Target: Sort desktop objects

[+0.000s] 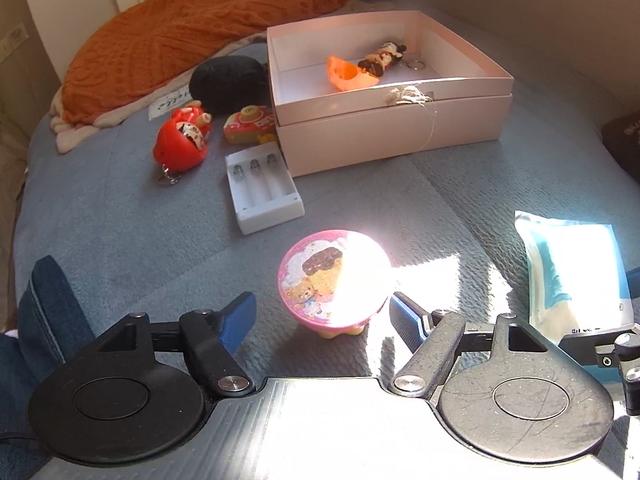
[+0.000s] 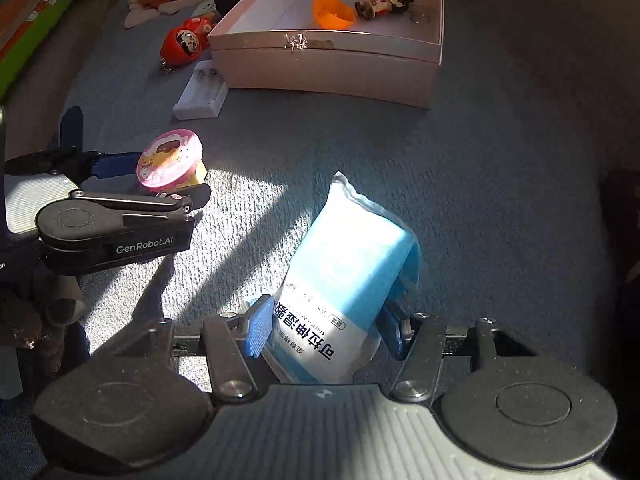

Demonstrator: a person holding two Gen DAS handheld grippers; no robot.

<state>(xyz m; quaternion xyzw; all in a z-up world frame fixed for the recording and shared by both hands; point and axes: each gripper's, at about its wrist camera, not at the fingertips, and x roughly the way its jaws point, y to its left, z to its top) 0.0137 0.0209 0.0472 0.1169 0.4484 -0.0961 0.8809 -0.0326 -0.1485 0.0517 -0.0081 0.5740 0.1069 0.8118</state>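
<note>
A pink round toy with a bear picture stands on the grey-blue cover, between the fingers of my left gripper, which is open around it; it also shows in the right wrist view. My right gripper is shut on a blue and white packet, seen in the left wrist view at the right. An open pink box at the back holds an orange piece and a figure keychain.
A white battery holder, a red doll keychain, a small camera toy and a black pouch lie left of the box. An orange blanket lies behind. A dark object is at the right edge.
</note>
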